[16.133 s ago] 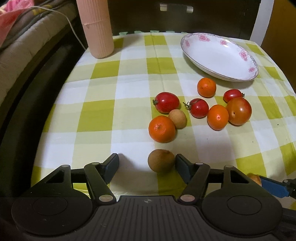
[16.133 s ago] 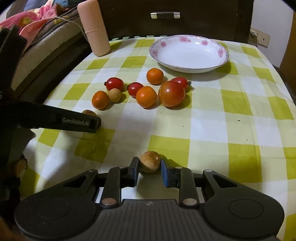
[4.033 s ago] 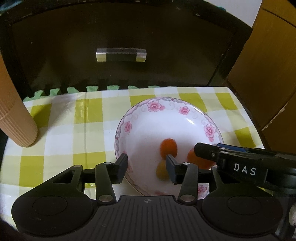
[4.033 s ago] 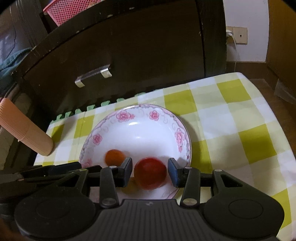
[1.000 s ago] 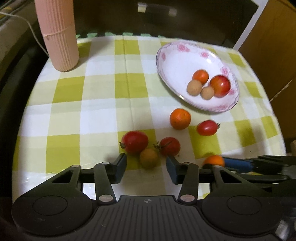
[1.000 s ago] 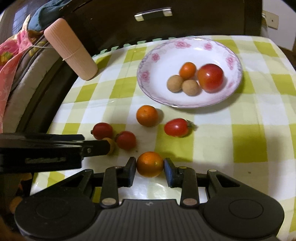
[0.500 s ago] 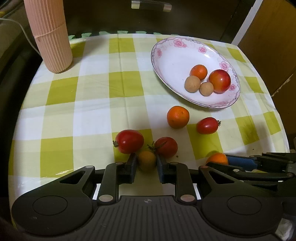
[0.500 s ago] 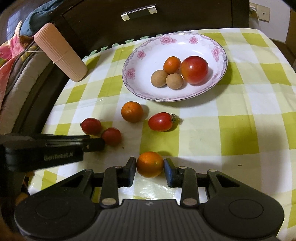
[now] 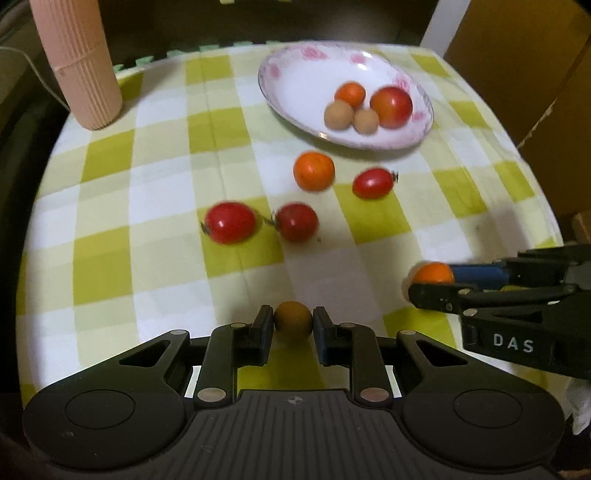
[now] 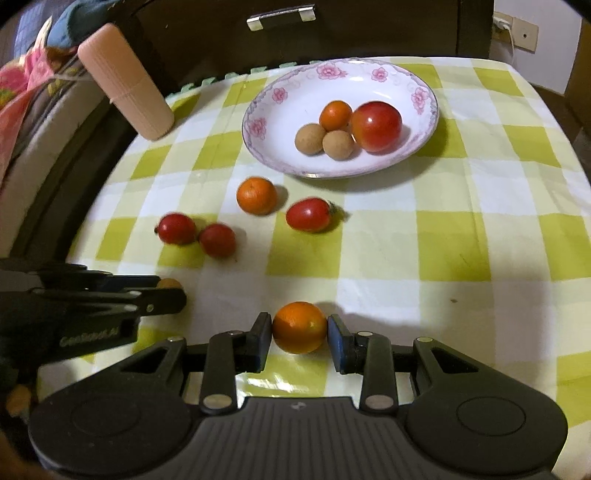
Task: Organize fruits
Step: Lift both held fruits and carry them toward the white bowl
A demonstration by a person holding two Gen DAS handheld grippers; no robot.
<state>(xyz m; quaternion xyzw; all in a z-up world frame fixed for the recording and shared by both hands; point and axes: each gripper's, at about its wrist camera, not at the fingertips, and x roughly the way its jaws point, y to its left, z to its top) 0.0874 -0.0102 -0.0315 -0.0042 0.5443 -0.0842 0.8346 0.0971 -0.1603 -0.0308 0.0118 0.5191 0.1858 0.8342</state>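
My left gripper [image 9: 293,325] is shut on a small brown longan [image 9: 293,320] and holds it above the checked cloth. My right gripper [image 10: 300,332] is shut on a small orange [image 10: 300,326]; it also shows at the right of the left wrist view [image 9: 433,274]. The flowered white plate [image 10: 288,107] at the back holds a big red tomato [image 10: 376,126], a small orange [image 10: 335,114] and two longans [image 10: 310,138]. On the cloth lie one orange [image 10: 256,195] and three cherry tomatoes [image 10: 309,219], [image 10: 217,240], [image 10: 176,229].
A ribbed pink cylinder [image 10: 125,81] stands at the back left of the table. A dark cabinet with a metal handle [image 10: 280,16] is behind the table. A bed with bedding [image 10: 22,92] runs along the left edge. A wooden panel [image 9: 535,74] is at the right.
Both grippers have pulled back from the fruit group and risen. The left gripper has carried the longan away from the two cherry tomatoes. The right gripper keeps its orange.
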